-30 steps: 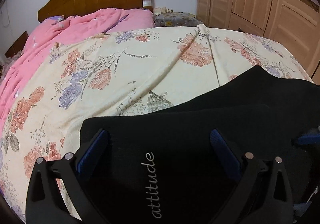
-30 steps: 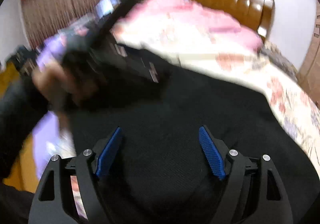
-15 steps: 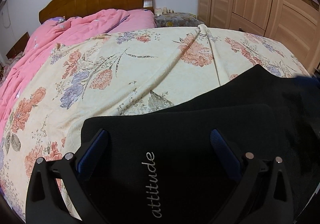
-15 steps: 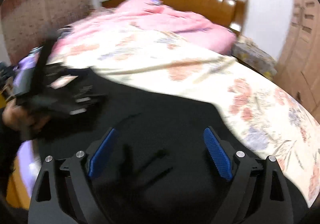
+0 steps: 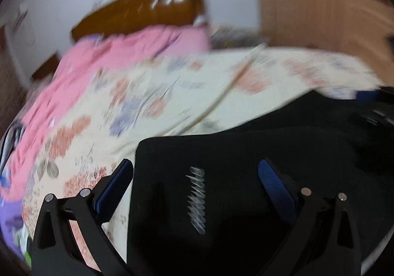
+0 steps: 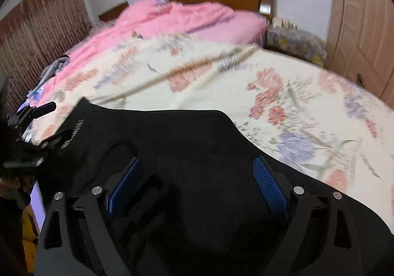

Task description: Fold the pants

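- Black pants (image 5: 234,152) lie folded on the floral bed (image 5: 172,93), near its foot edge; long axis runs L–R across both views, white lettering (image 5: 197,199) runs away from you.
- Left view is motion-blurred, lettering unreadable; 0.5 s ago it was sharp.
- Your left gripper (image 5: 195,177) and right gripper (image 6: 197,172): both spread wide over the cloth, holding nothing.

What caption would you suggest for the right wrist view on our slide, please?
Open right gripper poised over folded black pants on a floral bedspread.
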Motion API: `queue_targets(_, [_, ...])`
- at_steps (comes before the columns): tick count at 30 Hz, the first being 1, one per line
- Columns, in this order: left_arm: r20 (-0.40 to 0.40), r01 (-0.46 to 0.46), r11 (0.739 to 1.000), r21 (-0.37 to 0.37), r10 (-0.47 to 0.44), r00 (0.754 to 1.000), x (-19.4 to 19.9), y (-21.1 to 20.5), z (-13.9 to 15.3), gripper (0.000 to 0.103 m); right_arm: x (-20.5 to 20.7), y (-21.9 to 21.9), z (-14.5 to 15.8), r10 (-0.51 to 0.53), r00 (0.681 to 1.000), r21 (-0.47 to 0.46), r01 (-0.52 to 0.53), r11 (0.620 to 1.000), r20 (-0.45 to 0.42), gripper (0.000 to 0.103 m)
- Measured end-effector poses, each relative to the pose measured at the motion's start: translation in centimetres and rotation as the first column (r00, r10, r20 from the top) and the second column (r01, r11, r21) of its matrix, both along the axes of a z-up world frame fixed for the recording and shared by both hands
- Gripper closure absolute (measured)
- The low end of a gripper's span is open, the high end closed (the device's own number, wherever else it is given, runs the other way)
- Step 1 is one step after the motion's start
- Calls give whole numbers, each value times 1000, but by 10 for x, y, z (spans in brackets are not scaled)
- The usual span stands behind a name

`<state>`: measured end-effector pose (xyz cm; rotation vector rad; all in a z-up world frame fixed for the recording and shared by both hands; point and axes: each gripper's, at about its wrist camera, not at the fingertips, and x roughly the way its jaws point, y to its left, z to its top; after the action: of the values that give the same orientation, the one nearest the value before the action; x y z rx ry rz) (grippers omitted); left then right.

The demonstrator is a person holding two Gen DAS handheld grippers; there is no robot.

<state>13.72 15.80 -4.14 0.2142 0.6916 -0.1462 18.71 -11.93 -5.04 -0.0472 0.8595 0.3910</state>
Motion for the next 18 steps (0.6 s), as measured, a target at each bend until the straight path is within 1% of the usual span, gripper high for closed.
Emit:
queue_targets(1, [10,8,1000,12,-8,1000,-12,-1,1,2,-7,-3,2,17,1000,-4,-17,1000,3,14])
queue_targets(2, [-2,-8,999,40,8,1000,-23,-1,-3,2,-15,-6,0,32,999,-19,-32,999,-5,14])
queue_targets(3, [-38,-36,997,64,39,999,-30,2,-14,2,-20,-8,-4,28,999,-42,-29,999,-16,14])
queue_targets(4, [-69,-50,996,72,55,996,-33,6,-24,2,-23,-11,-9,19,999,-66,-21,998,-32,14])
queue_targets(5, [-102,-57,995,76,65,993,-36,10,-35,2,-24,-16,-17,2,998,-89,-7,996,-56,14])
queue_targets(6, [-128,-66,997,46,71,989,-40,19,-47,1,-25,-20,-23,-9,998,-99,2,995,-69,14])
queue_targets(7, [-116,-83,996,-22,80,990,-44,29,-47,1,-23,-23,-30,-24,996,-105,15,994,-86,14])
queue_targets(8, [-118,-99,993,-67,91,989,-45,37,-47,2,-21,-29,-38,-53,992,-111,40,993,-116,14])
queue_targets(9, [-122,-104,992,-69,95,988,-44,39,-48,1,-20,-33,-40,-63,991,-103,51,993,-122,14])
queue_targets(10, [-116,-105,994,-31,101,988,-41,37,-50,1,-21,-35,-39,-64,991,-87,54,995,-116,14])
queue_targets(11, [-111,-104,994,-18,101,989,-39,36,-52,1,-20,-37,-41,-71,990,-87,60,994,-120,13])
queue_targets(13, [-118,-114,993,-30,110,987,-33,37,-55,1,-20,-38,-40,-76,990,-84,66,994,-122,13])
queue_targets(15, [-134,-119,993,-22,115,984,-32,39,-52,1,-25,-41,-35,-104,989,-101,94,991,-105,13])
queue_targets(16, [-136,-132,991,-14,129,982,-34,38,-50,1,-30,-42,-32,-100,990,-98,90,991,-103,13])
queue_targets(17, [-119,-141,990,-1,140,983,-40,35,-44,2,-38,-43,-27,-72,992,-75,65,995,-101,13])
queue_targets(18, [-88,-131,991,8,131,987,-47,31,-37,2,-43,-43,-24,-50,994,-61,44,997,-98,13])
